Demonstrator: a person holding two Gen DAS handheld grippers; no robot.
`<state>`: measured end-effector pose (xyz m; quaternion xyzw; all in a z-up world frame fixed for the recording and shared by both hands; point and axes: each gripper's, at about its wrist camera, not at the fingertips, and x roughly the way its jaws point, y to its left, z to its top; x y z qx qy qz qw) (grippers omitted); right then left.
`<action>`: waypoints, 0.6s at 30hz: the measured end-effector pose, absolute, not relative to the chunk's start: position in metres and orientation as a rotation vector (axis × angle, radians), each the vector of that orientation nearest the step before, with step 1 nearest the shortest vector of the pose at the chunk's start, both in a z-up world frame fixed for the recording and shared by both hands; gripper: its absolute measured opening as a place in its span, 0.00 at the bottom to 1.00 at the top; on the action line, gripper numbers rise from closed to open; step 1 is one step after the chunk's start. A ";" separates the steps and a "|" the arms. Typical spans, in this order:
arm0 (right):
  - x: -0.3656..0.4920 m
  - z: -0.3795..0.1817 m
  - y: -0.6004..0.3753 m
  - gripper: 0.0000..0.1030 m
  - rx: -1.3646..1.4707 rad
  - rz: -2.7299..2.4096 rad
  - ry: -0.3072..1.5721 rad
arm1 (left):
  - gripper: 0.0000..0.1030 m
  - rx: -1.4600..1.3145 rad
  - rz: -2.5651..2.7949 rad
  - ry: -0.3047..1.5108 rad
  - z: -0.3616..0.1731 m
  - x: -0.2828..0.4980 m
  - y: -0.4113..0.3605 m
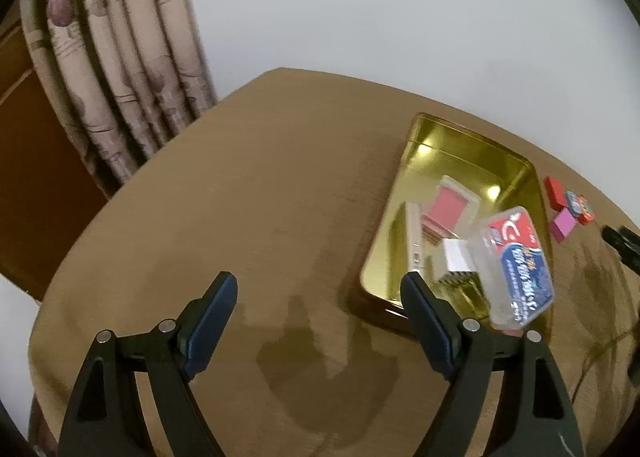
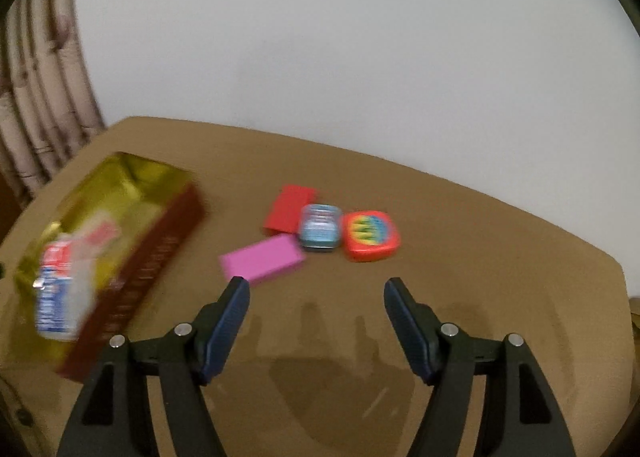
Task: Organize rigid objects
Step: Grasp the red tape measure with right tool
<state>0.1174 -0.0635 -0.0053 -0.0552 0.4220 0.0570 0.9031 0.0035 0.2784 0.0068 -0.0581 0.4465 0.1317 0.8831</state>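
Four small rigid pieces lie loose on the brown table [image 2: 480, 257] just ahead of the right gripper [image 2: 316, 293]: a flat pink block [image 2: 262, 259] nearest its left finger, then a red card box [image 2: 289, 207], a blue-labelled tin [image 2: 320, 229] and a rounded red case [image 2: 371, 235] touching in a row. Both tongs gape wide and empty, probably lining up a pick. Right of the left gripper [image 1: 320, 293], the gold tray [image 1: 460, 145] already holds a clear plastic box [image 1: 518, 267] leaning on its rim.

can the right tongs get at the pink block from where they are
Probably yes. The right tongs are open and empty, and the pink block lies flat on the table just ahead of the left fingertip, nothing on top, only the blue tin near its far corner.
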 end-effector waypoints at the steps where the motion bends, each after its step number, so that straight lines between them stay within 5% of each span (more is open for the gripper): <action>1: 0.125 -0.010 -0.069 0.70 -0.113 0.107 0.882 | 0.79 -0.117 0.266 0.931 0.006 0.004 0.276; 16: 0.202 -0.055 -0.087 0.70 -0.127 0.138 0.905 | 0.80 -0.041 0.208 0.955 -0.008 0.017 0.254; 18: 0.202 -0.055 -0.086 0.51 -0.124 0.175 0.899 | 0.80 -0.031 0.210 0.955 -0.009 0.017 0.251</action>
